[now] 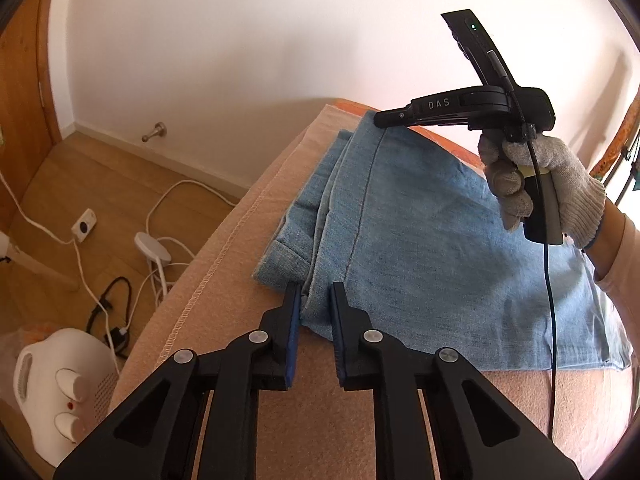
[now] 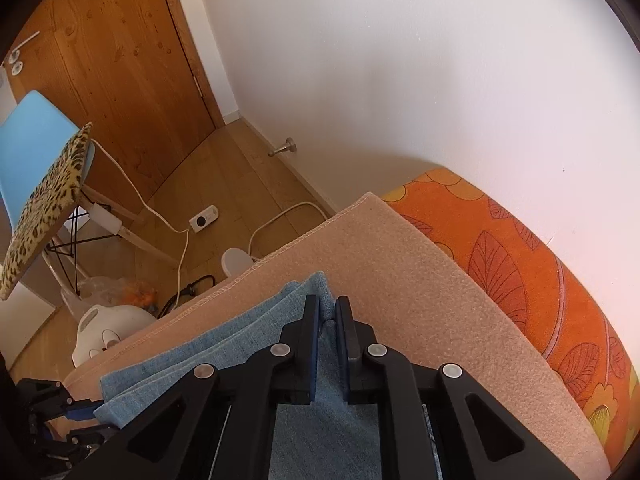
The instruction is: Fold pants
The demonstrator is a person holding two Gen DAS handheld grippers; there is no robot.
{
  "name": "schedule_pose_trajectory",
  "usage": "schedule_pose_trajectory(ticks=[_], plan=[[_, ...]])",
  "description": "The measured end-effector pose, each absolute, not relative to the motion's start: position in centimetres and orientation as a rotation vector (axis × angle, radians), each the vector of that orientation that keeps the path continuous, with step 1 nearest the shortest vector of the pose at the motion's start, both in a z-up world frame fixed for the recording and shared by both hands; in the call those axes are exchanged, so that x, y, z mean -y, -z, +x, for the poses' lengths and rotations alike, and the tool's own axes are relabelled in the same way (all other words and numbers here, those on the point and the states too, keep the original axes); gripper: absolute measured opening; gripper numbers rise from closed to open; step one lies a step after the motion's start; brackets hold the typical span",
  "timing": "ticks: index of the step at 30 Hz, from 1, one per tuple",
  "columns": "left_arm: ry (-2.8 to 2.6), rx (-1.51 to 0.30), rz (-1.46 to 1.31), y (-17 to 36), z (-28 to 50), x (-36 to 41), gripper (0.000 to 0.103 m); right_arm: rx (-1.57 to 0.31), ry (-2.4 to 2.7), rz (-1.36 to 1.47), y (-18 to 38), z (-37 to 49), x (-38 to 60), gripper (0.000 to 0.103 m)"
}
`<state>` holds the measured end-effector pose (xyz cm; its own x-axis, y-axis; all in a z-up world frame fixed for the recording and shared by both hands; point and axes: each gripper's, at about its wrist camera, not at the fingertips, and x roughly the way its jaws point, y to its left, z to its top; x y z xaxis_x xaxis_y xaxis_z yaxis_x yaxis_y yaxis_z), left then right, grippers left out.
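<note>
Light blue denim pants [image 1: 420, 220] lie folded in layers on a peach blanket [image 1: 224, 280]. My left gripper [image 1: 316, 300] is shut on the near edge of the stacked layers, with a ridge of denim pinched between its blue pads. In the right wrist view, my right gripper [image 2: 327, 312] is shut on the far corner of the pants [image 2: 256, 344], a fold of cloth caught between its fingers. The left wrist view shows the right gripper's body [image 1: 480, 108] over the far end of the pants, held by a gloved hand [image 1: 540, 184]. The left gripper [image 2: 60, 404] shows at the lower left edge.
The blanket [image 2: 400, 260] covers an orange floral bed cover [image 2: 520, 260] against a white wall. On the wooden floor to the left are cables, a power strip [image 1: 84, 220] and a white heater [image 1: 60, 380]. A chair with a leopard cushion [image 2: 44, 200] stands by a wooden door [image 2: 120, 60].
</note>
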<state>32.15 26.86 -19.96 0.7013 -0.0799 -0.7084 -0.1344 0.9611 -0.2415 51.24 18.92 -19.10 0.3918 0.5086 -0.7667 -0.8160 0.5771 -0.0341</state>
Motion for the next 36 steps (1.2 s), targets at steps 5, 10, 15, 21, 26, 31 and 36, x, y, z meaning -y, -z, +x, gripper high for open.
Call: schedule_pose_trajectory(ticks=[5,10,15,21,26,31,36], plan=[[-0.026,-0.776,-0.251,19.3,31.5,-26.5,0.006,-0.74,-0.856,-0.498,18.6,50.3,-19.6,0.004],[-0.026,-0.757,-0.234,19.0,31.5,-26.7,0.006,-0.697,-0.836,-0.513,18.1,49.9,-20.3,0.004],[-0.036,-0.759,-0.228,18.9,32.9,-27.2,0.005,-0.687,-0.793,-0.524,18.8,50.8,-21.1,0.004],[-0.072,-0.795,-0.231,19.8,33.7,-28.0,0.005,-0.698,-0.753,-0.539,20.4,52.0,-21.6,0.004],[-0.077,-0.761,-0.272,19.0,32.6,-29.1,0.031,-0.71,-0.73,-0.543,20.0,51.7,-21.7,0.029],[-0.051,-0.827,-0.344,20.2,33.2,-29.0,0.062,-0.72,-0.812,-0.45,17.0,49.1,-19.7,0.038],[-0.076,-0.821,-0.369,20.3,34.0,-28.4,0.062,-0.834,-0.885,-0.42,16.7,45.4,-18.8,0.044]])
